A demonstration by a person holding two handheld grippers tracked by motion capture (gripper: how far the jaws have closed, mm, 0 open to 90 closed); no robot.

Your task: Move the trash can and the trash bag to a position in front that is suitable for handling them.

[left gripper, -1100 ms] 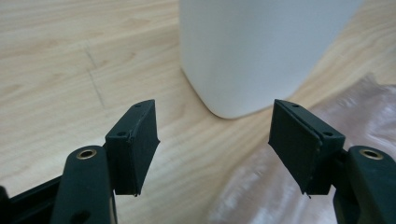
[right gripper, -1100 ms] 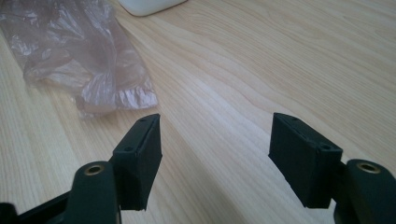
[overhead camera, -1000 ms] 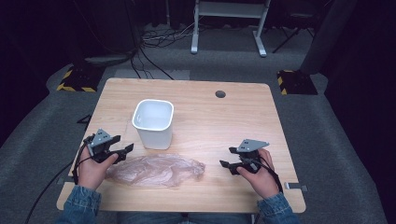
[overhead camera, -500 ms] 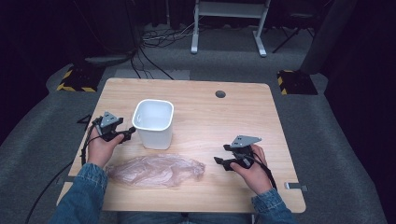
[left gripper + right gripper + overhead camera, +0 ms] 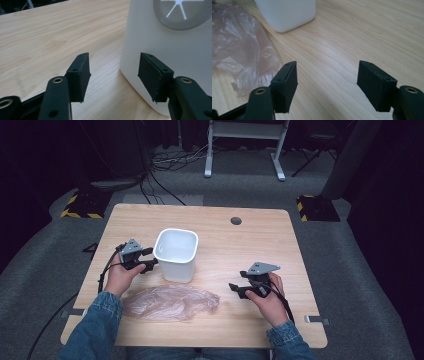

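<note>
White plastic bin [image 5: 176, 254] — stands upright on the wooden table [image 5: 280, 240], left of centre, open mouth up. Square in plan with rounded corners, smooth matte walls tapering slightly toward the base; the left gripper view shows a grey round emblem with white spokes on one wall.

Left gripper [image 5: 149, 259] — held in the person's left hand [image 5: 120, 276], just beside the bin's left wall, tips pointing at it. Its jaws have just been closing, yet a gap remains between them; nothing lies between the pads. In the left gripper view one black pad [image 5: 153, 75] stands in front of the bin's lower corner, the other [image 5: 81, 73] over bare table; whether the near pad touches the wall cannot be told.

Right gripper [image 5: 239, 290] — in the right hand [image 5: 267, 297], well apart from the bin, low over the table right of centre. Jaws spread wide, holding nothing; pads are black, flat, rectangular, with a ribbed face.

Clear plastic bag [image 5: 170, 302] — lies crumpled and flat on the table in front of the bin, between the two hands; thin, glossy, wrinkled film, its right end near the right gripper's tips.

Table — pale wood grain, rounded corners, a dark round grommet [image 5: 236, 220] near the far edge.

Sleeves — blue denim.
</note>
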